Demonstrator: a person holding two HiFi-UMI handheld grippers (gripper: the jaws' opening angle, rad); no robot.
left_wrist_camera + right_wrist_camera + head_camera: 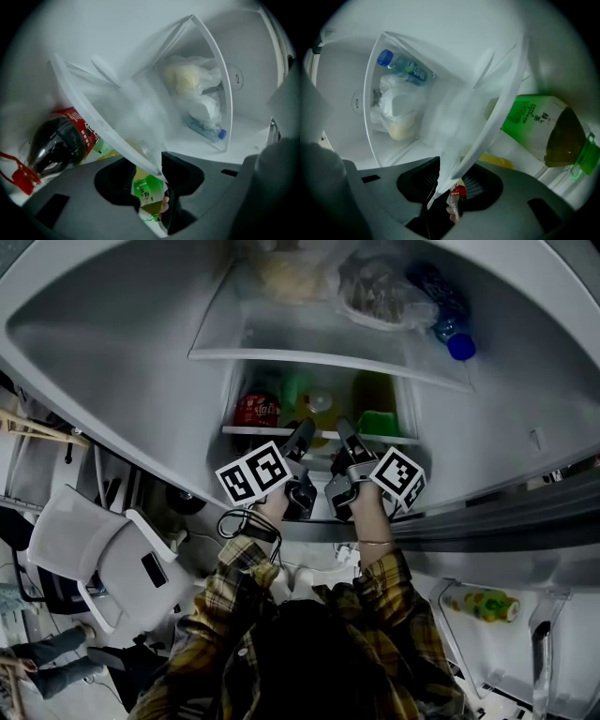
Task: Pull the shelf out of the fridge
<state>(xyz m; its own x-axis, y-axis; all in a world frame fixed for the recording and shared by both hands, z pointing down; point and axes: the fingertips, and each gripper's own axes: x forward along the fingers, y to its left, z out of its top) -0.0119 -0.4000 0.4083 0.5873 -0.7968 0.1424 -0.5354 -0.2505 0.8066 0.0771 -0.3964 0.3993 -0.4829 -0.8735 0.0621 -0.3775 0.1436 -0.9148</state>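
Observation:
The lower glass shelf with a white front rim sits in the open fridge. A red-labelled cola bottle and a green tea bottle lie behind that rim. My left gripper and right gripper reach side by side to the rim's middle. In the left gripper view the shelf rim runs slantwise down into the left gripper, which is shut on it. In the right gripper view the shelf rim likewise ends between the jaws of the right gripper, also shut on it.
An upper glass shelf carries plastic food bags and a blue-capped water bottle. The fridge door hangs open at lower right, a bottle in its bin. A white chair stands at lower left.

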